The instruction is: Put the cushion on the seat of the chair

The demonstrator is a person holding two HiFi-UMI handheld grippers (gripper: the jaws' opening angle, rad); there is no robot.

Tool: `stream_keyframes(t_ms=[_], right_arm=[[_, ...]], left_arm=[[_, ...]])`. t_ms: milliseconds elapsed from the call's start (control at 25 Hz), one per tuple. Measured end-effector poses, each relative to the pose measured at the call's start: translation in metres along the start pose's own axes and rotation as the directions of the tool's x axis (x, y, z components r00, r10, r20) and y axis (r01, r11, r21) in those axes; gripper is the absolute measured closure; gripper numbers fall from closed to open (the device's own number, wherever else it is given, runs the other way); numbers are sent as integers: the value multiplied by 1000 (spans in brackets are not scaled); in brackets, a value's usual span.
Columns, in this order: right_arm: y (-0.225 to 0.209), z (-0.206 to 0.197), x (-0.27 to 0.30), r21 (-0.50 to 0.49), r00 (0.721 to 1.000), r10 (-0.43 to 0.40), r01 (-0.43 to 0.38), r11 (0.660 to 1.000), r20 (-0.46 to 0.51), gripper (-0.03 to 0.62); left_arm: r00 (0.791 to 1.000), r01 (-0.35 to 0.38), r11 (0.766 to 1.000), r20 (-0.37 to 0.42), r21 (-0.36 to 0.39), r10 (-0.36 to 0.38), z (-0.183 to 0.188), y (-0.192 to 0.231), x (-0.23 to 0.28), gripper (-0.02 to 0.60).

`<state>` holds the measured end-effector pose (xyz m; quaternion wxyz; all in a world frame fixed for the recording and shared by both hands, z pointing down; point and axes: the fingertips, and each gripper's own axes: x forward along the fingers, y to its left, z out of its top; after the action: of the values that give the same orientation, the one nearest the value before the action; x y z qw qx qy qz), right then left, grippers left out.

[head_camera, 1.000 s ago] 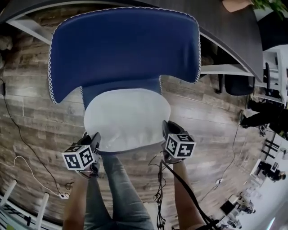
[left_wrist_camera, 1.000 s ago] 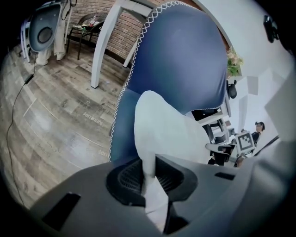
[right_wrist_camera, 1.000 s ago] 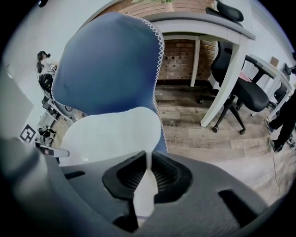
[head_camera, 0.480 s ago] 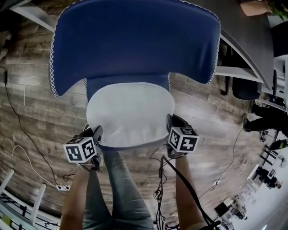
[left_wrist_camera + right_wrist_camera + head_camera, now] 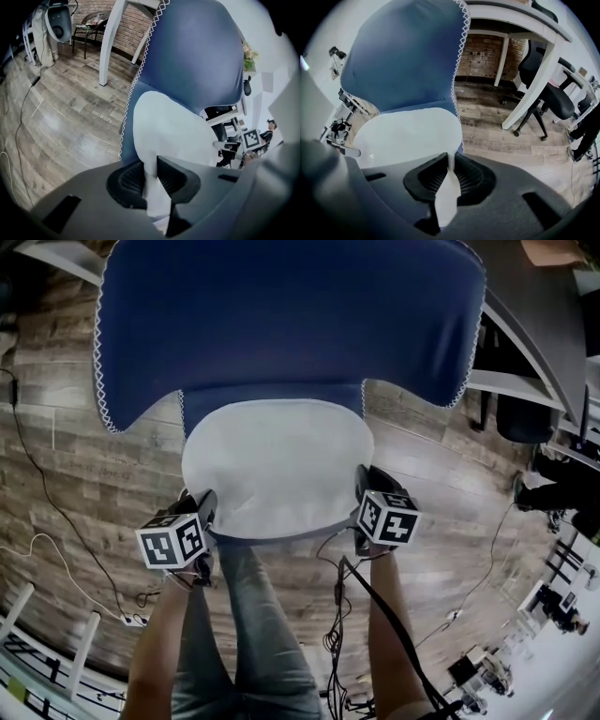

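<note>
The left gripper [image 5: 202,510] and right gripper [image 5: 367,482] pinch cushion [image 5: 277,465] over chair [image 5: 281,315]

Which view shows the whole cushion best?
The head view: the whole white cushion is in sight, in front of the blue chair. The left gripper view and the right gripper view each show only one pinched edge and part of its surface.

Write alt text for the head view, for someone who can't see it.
From above, the left gripper and right gripper each pinch a near corner of a white cushion, holding it over a blue chair. The person's legs and a cable show below, above a wood floor.
</note>
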<state>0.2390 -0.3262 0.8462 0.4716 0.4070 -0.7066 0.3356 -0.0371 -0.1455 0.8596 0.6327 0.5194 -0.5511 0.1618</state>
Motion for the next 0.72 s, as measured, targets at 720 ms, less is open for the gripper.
stream_keyframes(t_ms=[720], right_arm=[[-9,-4,20,-19,998,-62,62,998,18,499]], left_arm=[[984,-180,982,-20,-55,180,-3,16,5,438]])
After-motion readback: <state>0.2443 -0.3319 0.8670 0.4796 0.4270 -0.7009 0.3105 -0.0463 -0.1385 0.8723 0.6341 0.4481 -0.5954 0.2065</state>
